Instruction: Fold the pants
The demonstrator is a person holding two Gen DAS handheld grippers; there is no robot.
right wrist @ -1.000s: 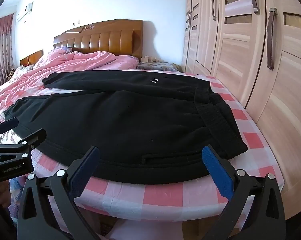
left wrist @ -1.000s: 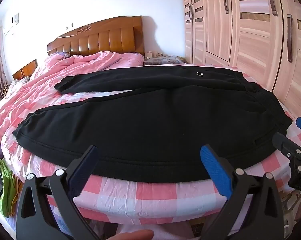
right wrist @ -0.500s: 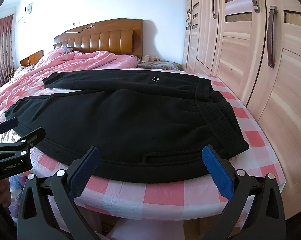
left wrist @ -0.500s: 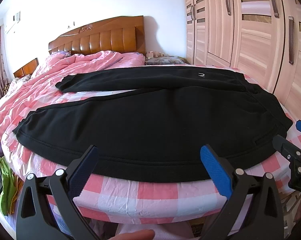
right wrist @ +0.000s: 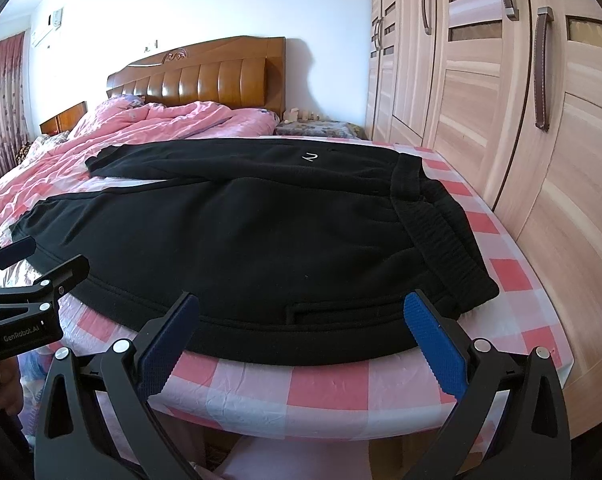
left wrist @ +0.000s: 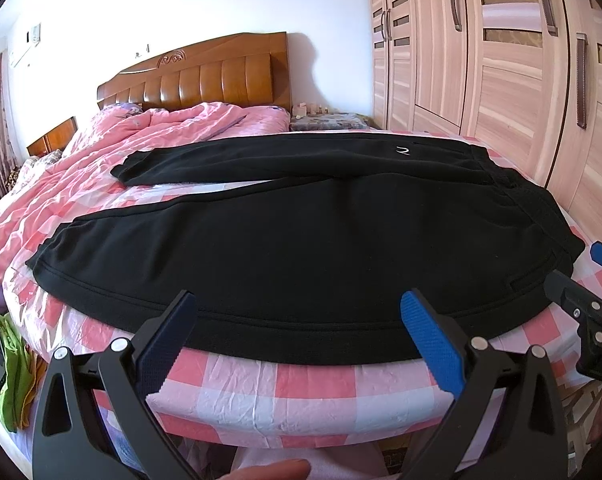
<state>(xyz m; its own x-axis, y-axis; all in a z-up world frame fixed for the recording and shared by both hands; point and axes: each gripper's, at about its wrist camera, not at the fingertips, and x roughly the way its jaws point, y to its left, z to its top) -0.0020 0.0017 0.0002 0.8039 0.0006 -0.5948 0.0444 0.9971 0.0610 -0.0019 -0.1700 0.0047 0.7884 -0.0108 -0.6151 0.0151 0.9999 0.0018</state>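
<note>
- Black pants [left wrist: 301,240] spread flat on checked bed sheet [left wrist: 309,384], near edge of bed, waistband [right wrist: 433,220] toward wardrobe [right wrist: 501,120], legs toward pink quilt [left wrist: 101,152].
- Legs apart, no fold visible; by the look of it, whole task left.
- Left gripper [left wrist: 301,328] jaws wide open, empty, just short of near leg hem.
- Right gripper [right wrist: 305,328] jaws wide open, empty, near waistband end.

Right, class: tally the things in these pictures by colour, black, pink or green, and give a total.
Black: 3 – pants, left gripper, right gripper
Pink: 2 – quilt, checked sheet
Green: 1 – bag
Total: 6
</note>
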